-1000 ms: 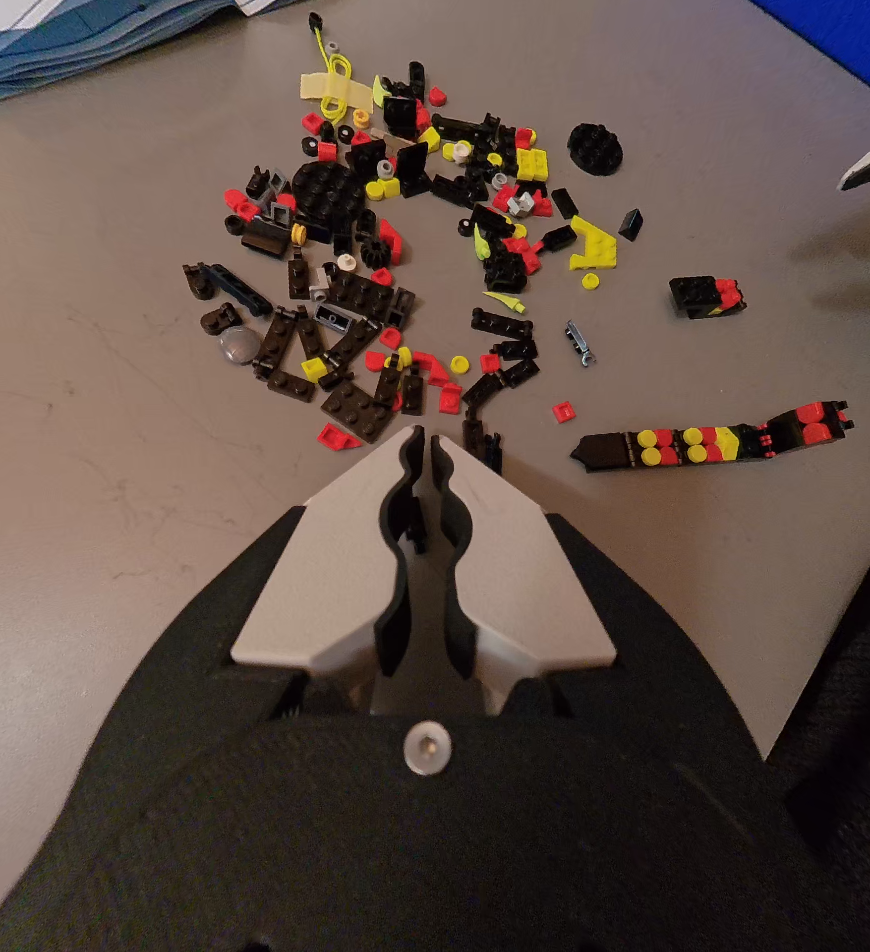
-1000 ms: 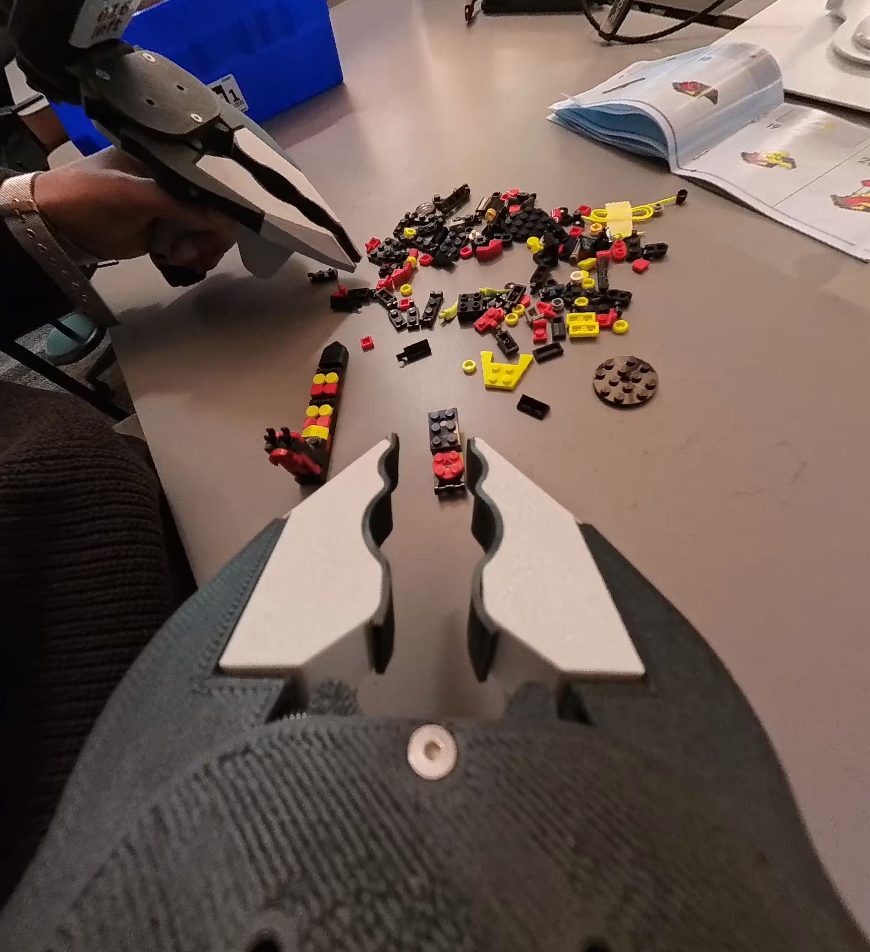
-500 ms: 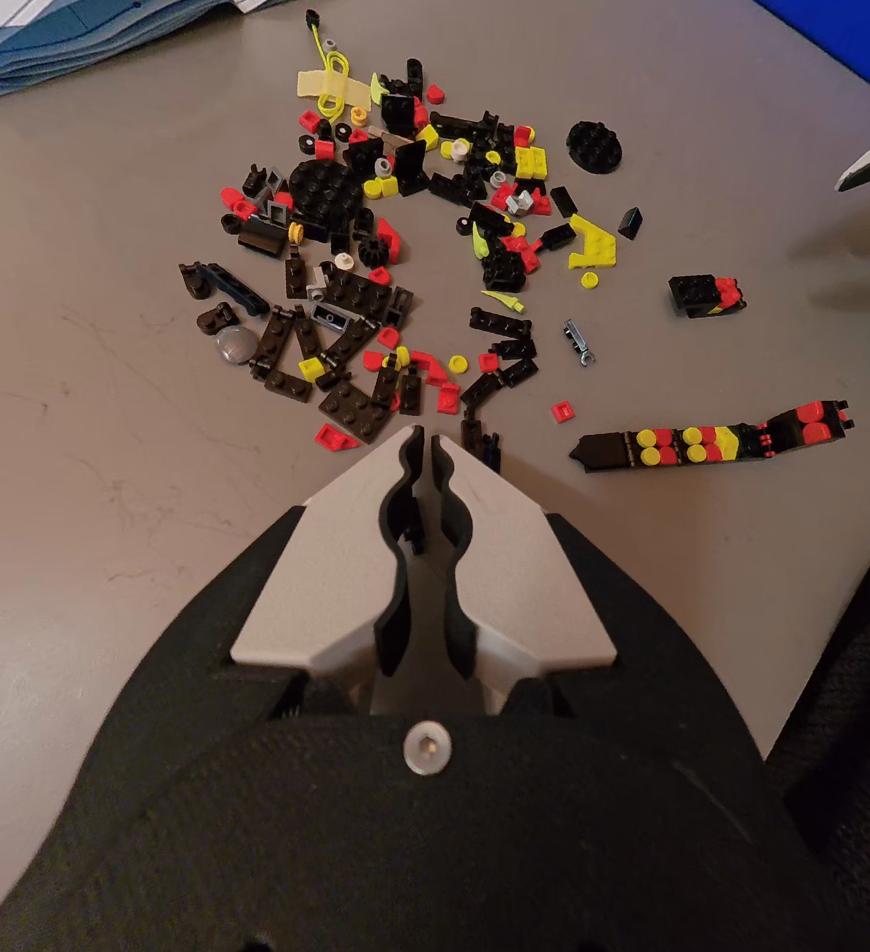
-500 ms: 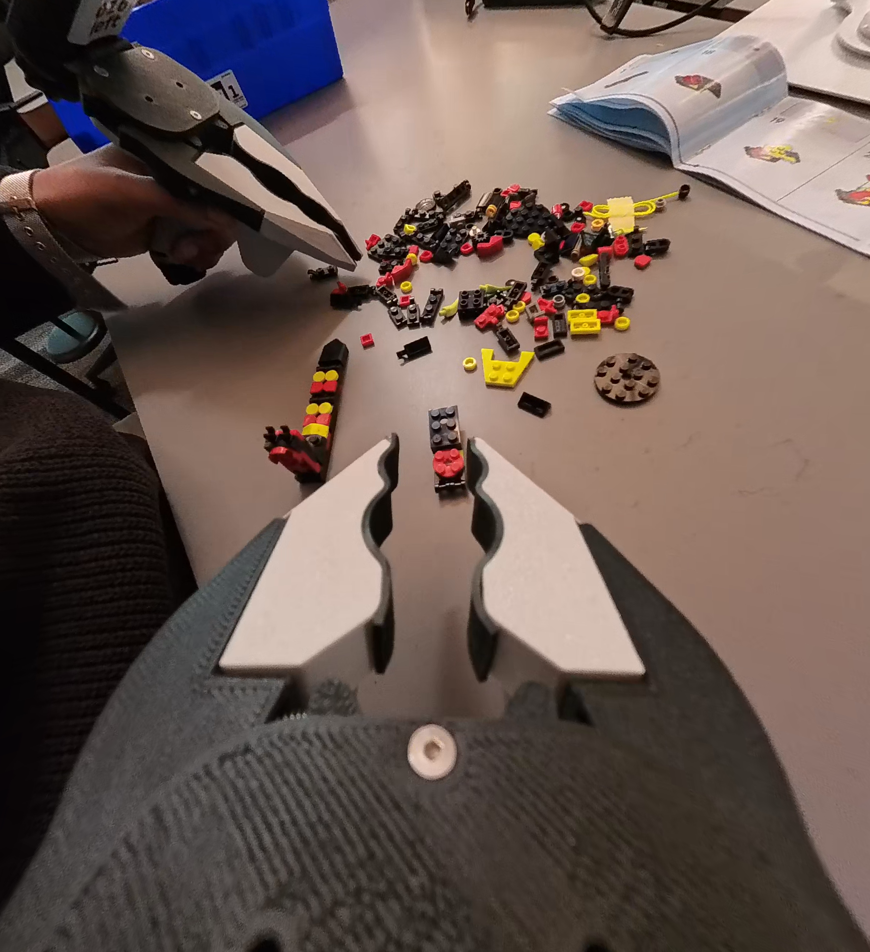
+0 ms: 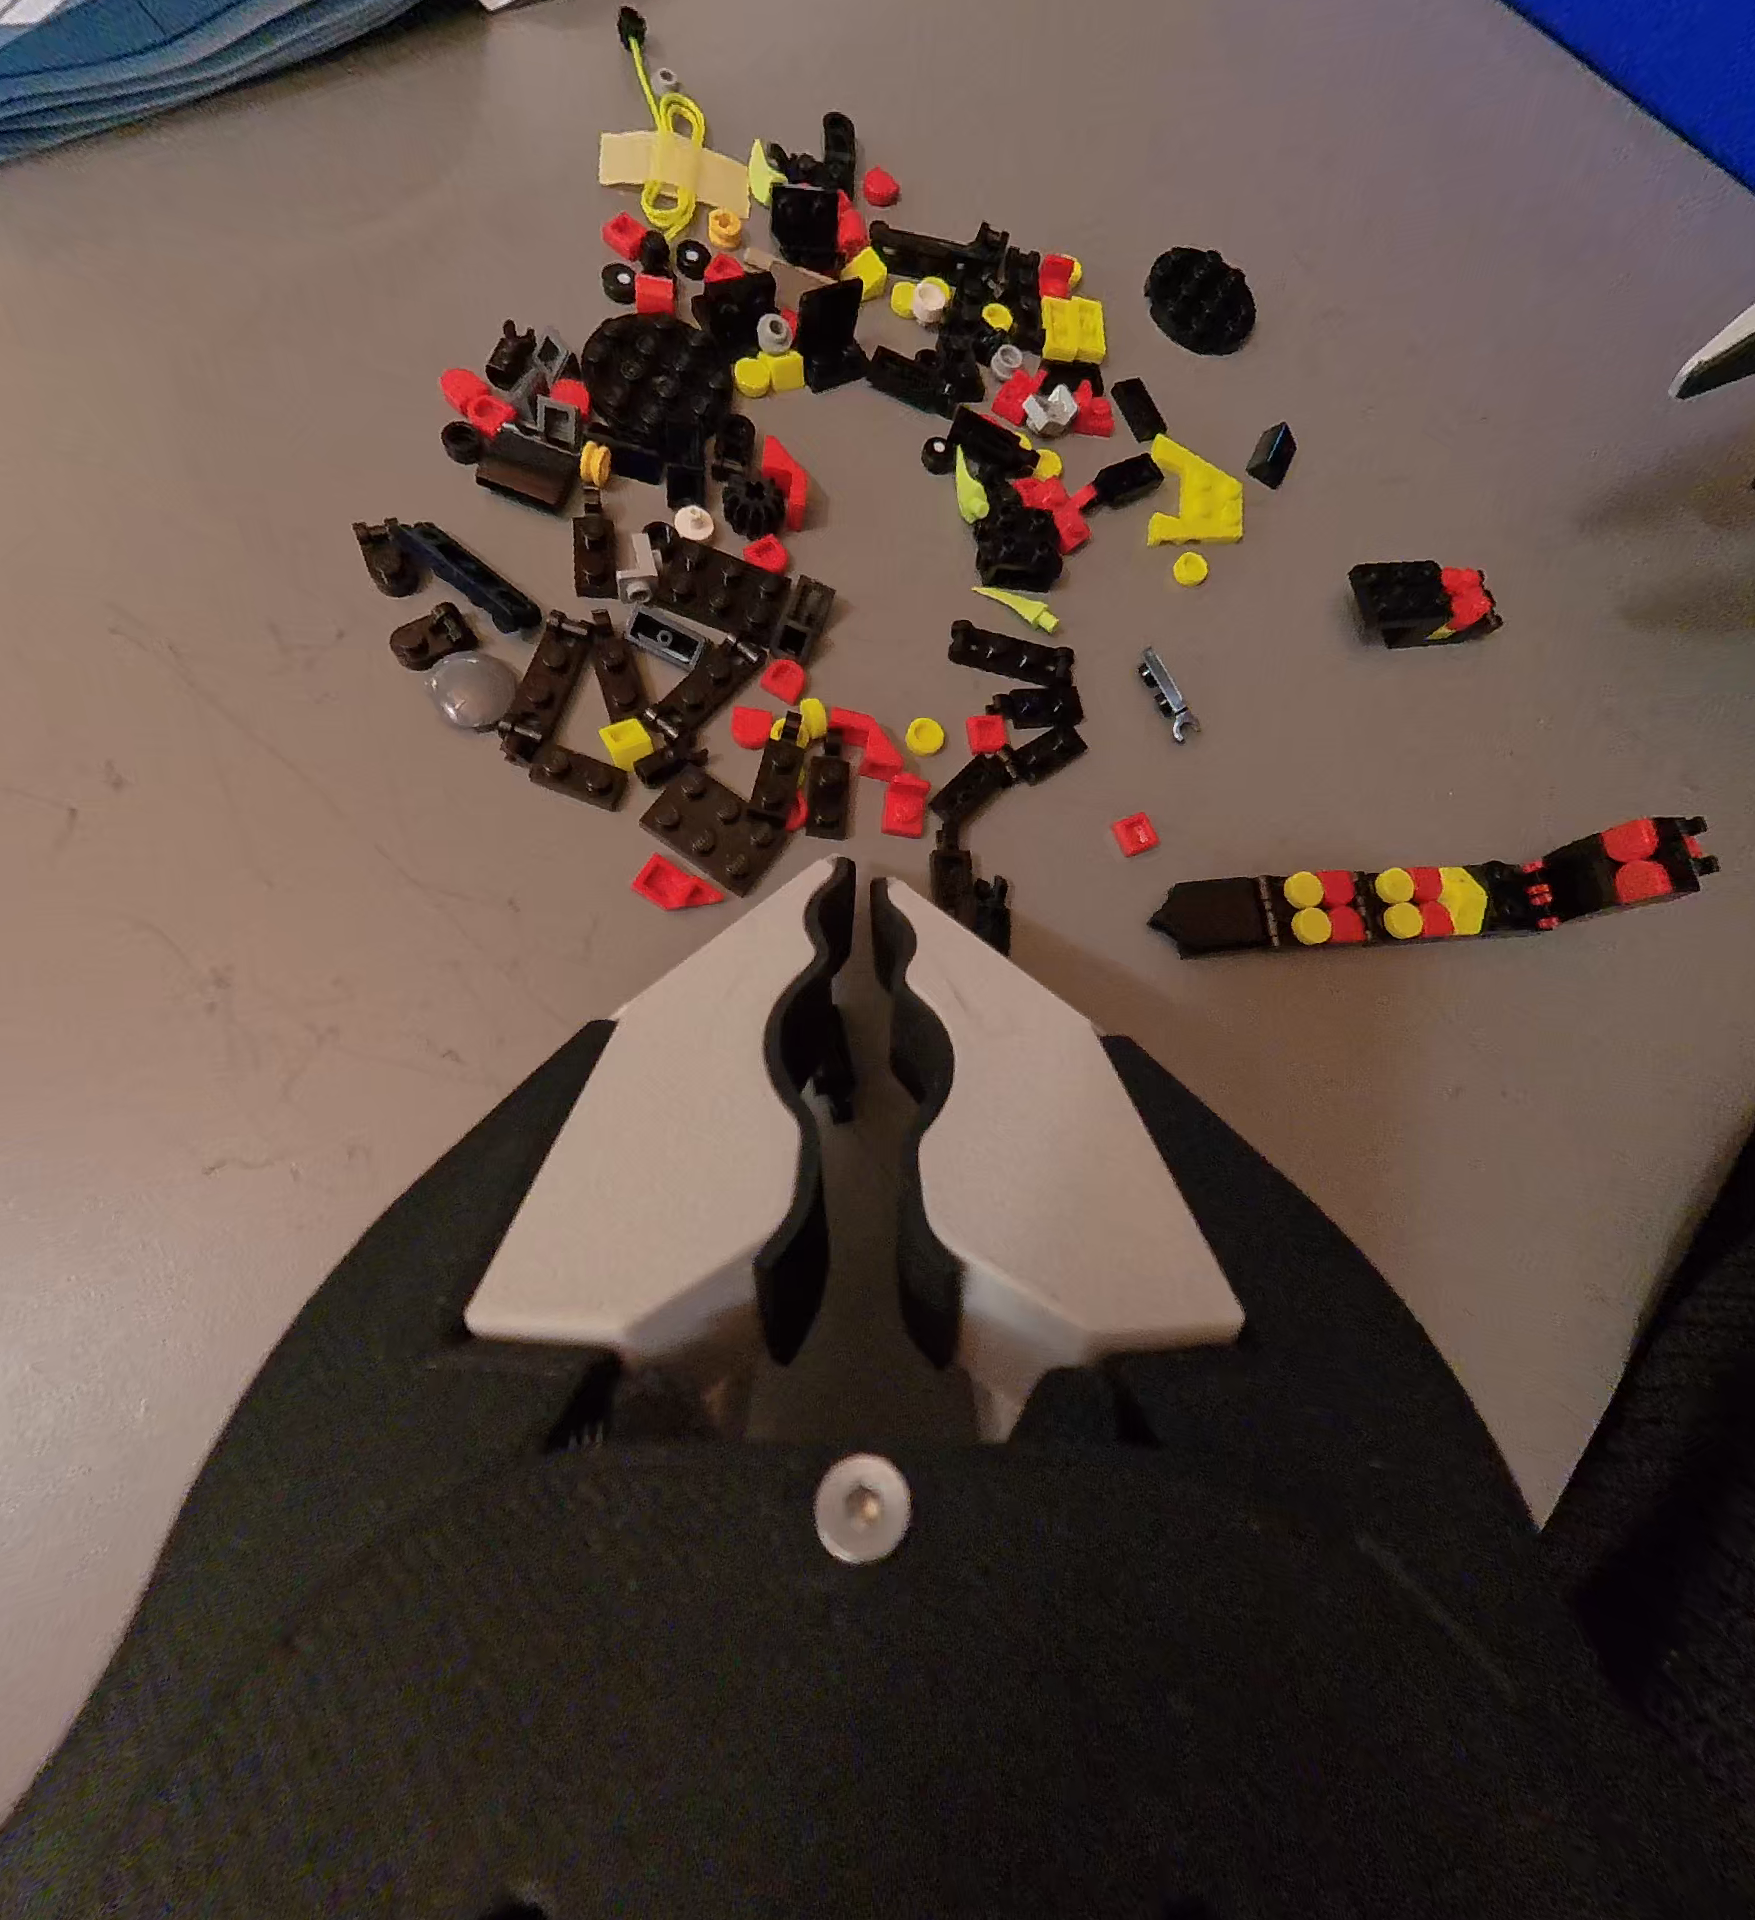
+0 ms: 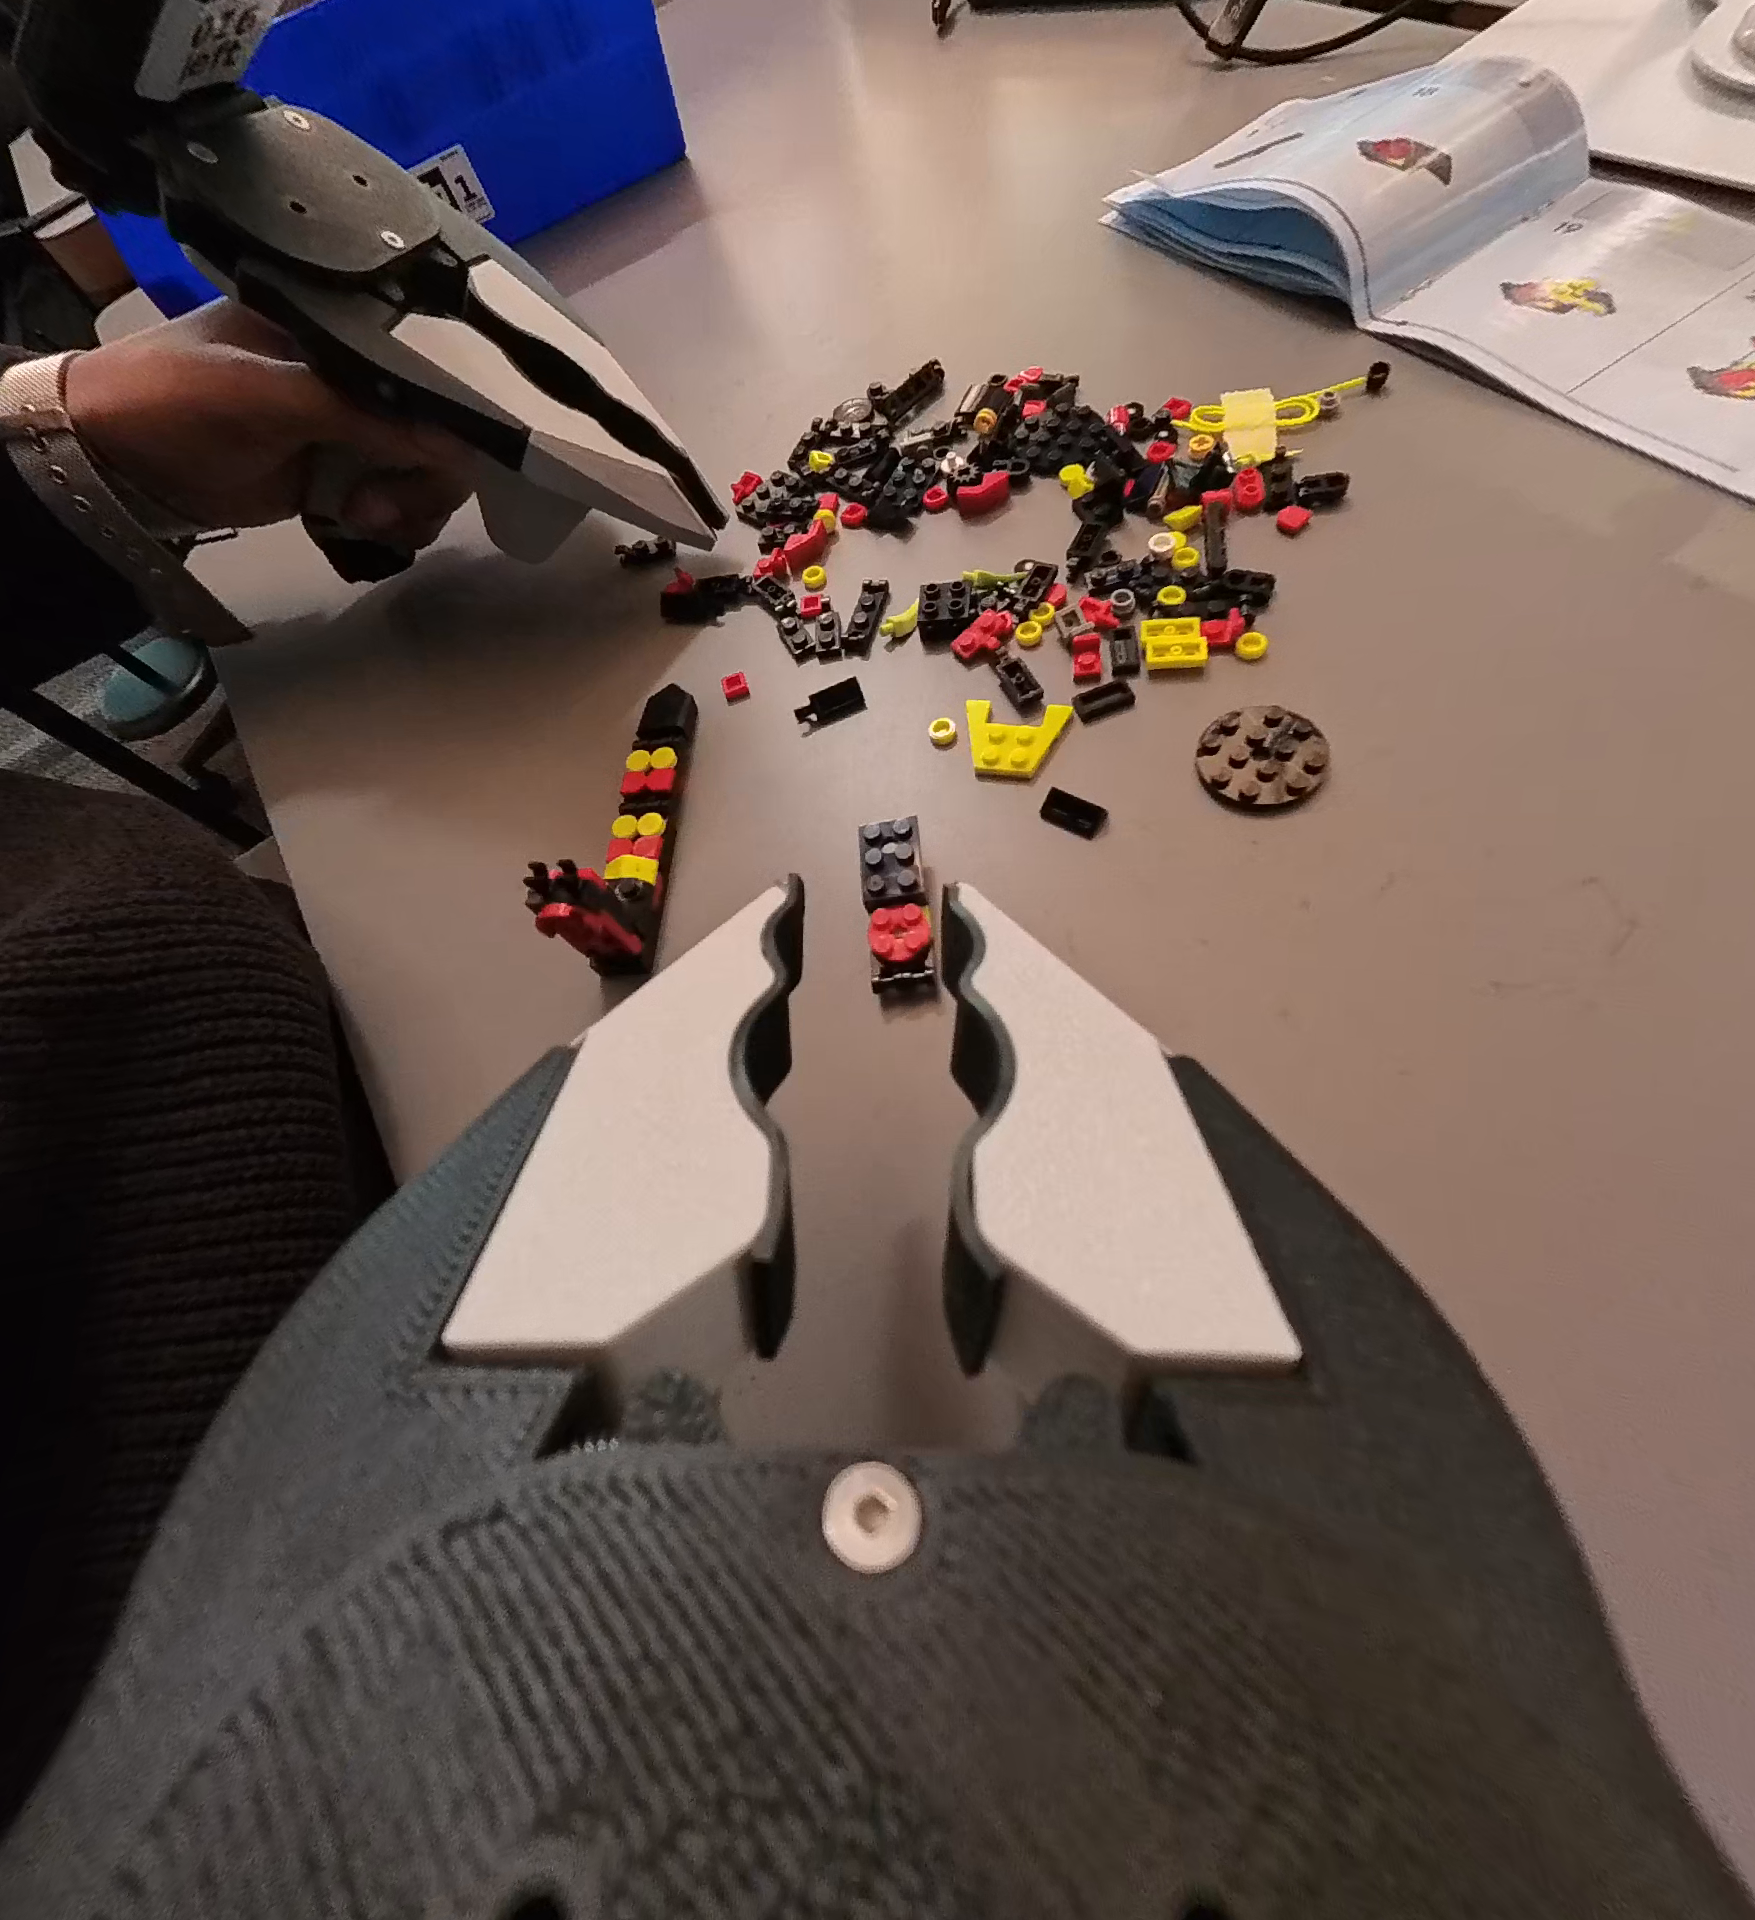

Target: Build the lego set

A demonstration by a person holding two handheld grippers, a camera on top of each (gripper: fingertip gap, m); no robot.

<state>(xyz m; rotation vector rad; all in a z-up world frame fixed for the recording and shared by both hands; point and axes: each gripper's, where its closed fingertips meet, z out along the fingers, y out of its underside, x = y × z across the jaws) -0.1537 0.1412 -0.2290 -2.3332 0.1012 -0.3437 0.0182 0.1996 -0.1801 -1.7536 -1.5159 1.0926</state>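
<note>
The build looks early. 2 sub-assemblies exist: a long strip (image 5: 1424, 902) of black, red and yellow parts lying flat near the table (image 5: 177, 935) edge, and a small block (image 6: 896, 902) of dark blue plate with red round studs. Everything else is a loose pile (image 5: 800, 499), spread in the middle of the table: black plates, red and yellow bits, a yellow wedge (image 6: 1016, 740), a round plate (image 6: 1261, 754) off to one side. So most of the set is still to be put together, by my judgement. The booklet (image 6: 1475, 229) lies open beyond the pile.

The left gripper (image 5: 860, 883) hovers at the pile's near edge, jaws almost together; a thin dark piece (image 5: 835, 1081) shows between them farther back, apparently pinched, though I cannot tell for certain. The right gripper (image 6: 873, 896) is open at a narrow gap, holding nothing, its tips on either side of the block on the table, seemingly lined up to grip it
</note>
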